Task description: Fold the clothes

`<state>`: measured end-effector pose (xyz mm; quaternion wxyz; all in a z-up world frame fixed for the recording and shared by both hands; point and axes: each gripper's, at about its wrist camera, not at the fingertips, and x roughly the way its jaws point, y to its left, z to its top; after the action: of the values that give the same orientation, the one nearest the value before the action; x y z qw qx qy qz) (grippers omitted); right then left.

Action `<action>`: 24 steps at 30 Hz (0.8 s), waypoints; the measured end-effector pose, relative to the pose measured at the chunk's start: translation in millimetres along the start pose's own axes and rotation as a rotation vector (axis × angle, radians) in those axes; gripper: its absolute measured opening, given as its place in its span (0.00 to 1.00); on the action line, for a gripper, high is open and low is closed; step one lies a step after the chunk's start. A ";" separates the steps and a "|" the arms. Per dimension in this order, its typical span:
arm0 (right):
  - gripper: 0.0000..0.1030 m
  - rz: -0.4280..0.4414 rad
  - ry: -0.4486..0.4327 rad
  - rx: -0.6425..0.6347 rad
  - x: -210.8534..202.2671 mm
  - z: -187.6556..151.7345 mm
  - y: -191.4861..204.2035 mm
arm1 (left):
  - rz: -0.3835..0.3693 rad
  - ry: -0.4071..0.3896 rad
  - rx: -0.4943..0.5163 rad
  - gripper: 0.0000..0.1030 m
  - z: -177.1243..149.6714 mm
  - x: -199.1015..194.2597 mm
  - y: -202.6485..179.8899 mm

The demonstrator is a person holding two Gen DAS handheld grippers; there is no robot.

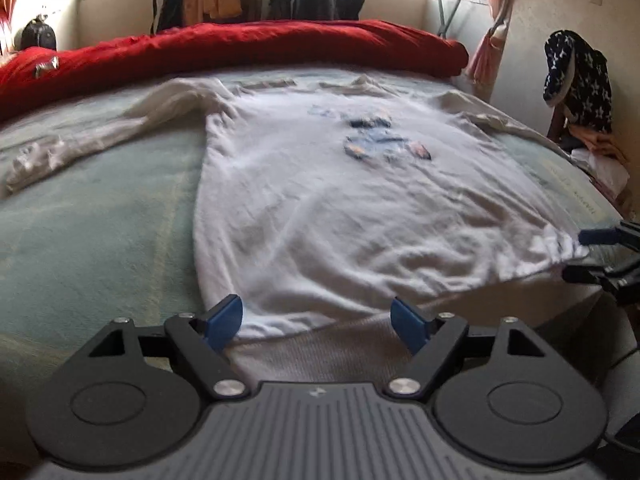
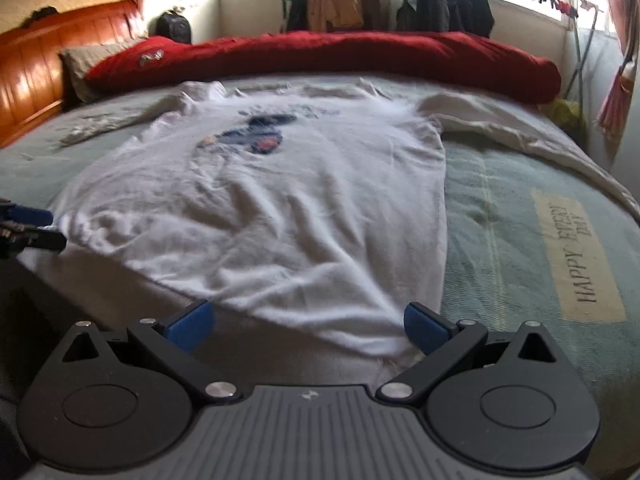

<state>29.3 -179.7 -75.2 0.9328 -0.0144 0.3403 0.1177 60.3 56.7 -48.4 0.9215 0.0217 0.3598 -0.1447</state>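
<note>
Hovering at shirt (image 1: 340, 208) hem, left claw (image 1: 318, 322) wide, right claw (image 2: 310, 326) wide, empty

Motion blur smears the print (image 1: 380, 136) on the white shirt (image 1: 360, 208), leaving its design unreadable. The far sleeve (image 2: 540, 140) runs out at the right wrist view's edge. The right gripper (image 1: 580, 254) is cut off at the frame edge, the clothes on the rack (image 2: 444, 0) too dark to identify.

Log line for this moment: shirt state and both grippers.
shirt: white, long-sleeved, flat on bed, unfolded | left gripper: open at hem's left corner | right gripper: open at hem's right corner
</note>
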 end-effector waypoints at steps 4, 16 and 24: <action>1.00 0.075 -0.019 -0.013 1.0 3.1 6.5 | 0.018 0.029 0.003 0.80 8.5 13.5 -7.4; 1.00 0.055 -0.050 0.038 9.4 21.6 -10.9 | 0.010 0.013 0.012 0.80 46.0 22.0 -7.3; 1.00 0.006 0.032 0.048 52.6 31.8 -9.9 | 0.043 0.095 0.013 0.84 44.5 65.4 -12.1</action>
<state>90.6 -174.8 -85.0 0.9270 0.0073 0.3580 0.1120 131.9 22.3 -58.4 0.9062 0.0422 0.4014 -0.1261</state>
